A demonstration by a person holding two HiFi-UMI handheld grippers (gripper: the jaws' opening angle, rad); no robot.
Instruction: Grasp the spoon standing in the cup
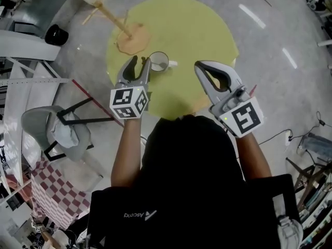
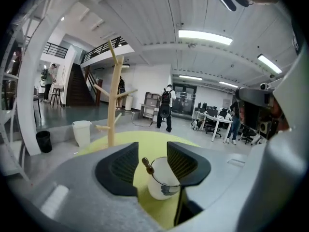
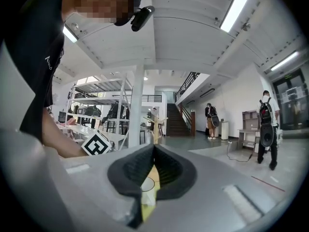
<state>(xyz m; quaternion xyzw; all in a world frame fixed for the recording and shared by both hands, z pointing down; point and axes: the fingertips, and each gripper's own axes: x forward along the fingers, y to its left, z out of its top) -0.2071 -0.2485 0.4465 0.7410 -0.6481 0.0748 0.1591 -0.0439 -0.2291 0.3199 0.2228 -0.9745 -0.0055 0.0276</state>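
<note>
A white cup (image 1: 158, 61) stands on the round yellow table (image 1: 192, 30), its handle pointing right. In the left gripper view a spoon (image 2: 147, 166) with a dark brown handle end leans out of the cup (image 2: 161, 182) to the left. My left gripper (image 1: 140, 62) is just left of the cup and is open. The spoon's handle end lies between its jaws (image 2: 152, 151), with a gap on each side. My right gripper (image 1: 203, 66) hovers to the right of the cup, shut and holding nothing (image 3: 153, 149). The cup (image 3: 147, 185) shows faintly below its tips.
A wooden mug tree (image 1: 111, 15) stands on the table behind and left of the cup. A grey chair (image 1: 57, 128) and a black bin (image 1: 56, 34) are on the floor to the left. Several people stand far off in the hall.
</note>
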